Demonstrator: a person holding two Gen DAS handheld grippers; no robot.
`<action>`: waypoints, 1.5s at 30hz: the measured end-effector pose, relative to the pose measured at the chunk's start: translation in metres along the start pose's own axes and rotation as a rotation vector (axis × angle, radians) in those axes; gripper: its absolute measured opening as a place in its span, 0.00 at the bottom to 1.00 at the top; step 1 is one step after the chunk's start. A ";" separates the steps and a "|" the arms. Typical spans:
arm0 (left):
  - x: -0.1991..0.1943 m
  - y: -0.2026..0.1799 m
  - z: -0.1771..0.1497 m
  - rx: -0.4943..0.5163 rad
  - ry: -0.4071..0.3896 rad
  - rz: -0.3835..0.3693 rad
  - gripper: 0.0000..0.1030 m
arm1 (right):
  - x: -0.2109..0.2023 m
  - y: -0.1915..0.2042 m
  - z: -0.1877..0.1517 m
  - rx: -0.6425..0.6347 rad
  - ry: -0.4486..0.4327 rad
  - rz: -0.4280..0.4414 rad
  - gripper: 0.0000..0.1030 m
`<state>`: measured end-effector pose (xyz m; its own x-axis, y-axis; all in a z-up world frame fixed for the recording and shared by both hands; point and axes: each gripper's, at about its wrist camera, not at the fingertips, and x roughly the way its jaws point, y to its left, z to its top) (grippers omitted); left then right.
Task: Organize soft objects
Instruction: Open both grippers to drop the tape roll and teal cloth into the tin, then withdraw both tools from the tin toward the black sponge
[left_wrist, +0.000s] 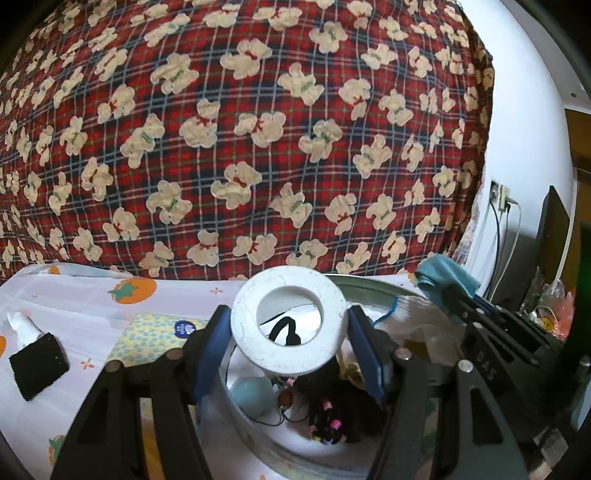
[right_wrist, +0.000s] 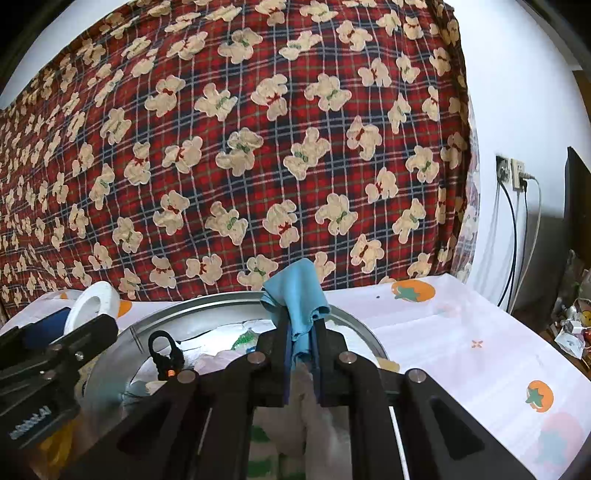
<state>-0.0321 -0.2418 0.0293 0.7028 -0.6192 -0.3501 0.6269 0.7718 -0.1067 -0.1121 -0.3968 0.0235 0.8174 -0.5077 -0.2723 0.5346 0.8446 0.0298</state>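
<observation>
Foam ring and blue cloth held above the metal basin

The white foam ring (left_wrist: 289, 320) is clamped by the left gripper (left_wrist: 288, 343); the blue cloth (right_wrist: 297, 295) is pinched in the closed right gripper (right_wrist: 301, 347), over the basin (right_wrist: 207, 306) on the table (right_wrist: 461, 332).

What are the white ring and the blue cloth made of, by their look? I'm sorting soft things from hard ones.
White ring: probably foam, matte with a pitted, grainy surface and thick rounded walls; the left gripper clamps it.
Blue cloth: thin woven or knit fabric, matte, drooping in soft folds over the shut right gripper.
Both look soft.
</observation>
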 end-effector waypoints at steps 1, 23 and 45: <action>0.003 -0.001 0.000 0.000 0.004 0.002 0.62 | 0.002 -0.001 0.000 0.001 0.005 0.001 0.09; 0.014 -0.025 -0.017 0.131 -0.001 0.066 1.00 | -0.024 0.001 0.000 0.038 -0.132 -0.007 0.90; -0.003 -0.009 -0.021 0.086 -0.041 0.116 1.00 | -0.035 0.001 -0.004 0.065 -0.169 -0.001 0.90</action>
<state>-0.0472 -0.2437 0.0116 0.7843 -0.5333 -0.3169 0.5658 0.8245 0.0128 -0.1411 -0.3770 0.0289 0.8386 -0.5342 -0.1066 0.5433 0.8344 0.0929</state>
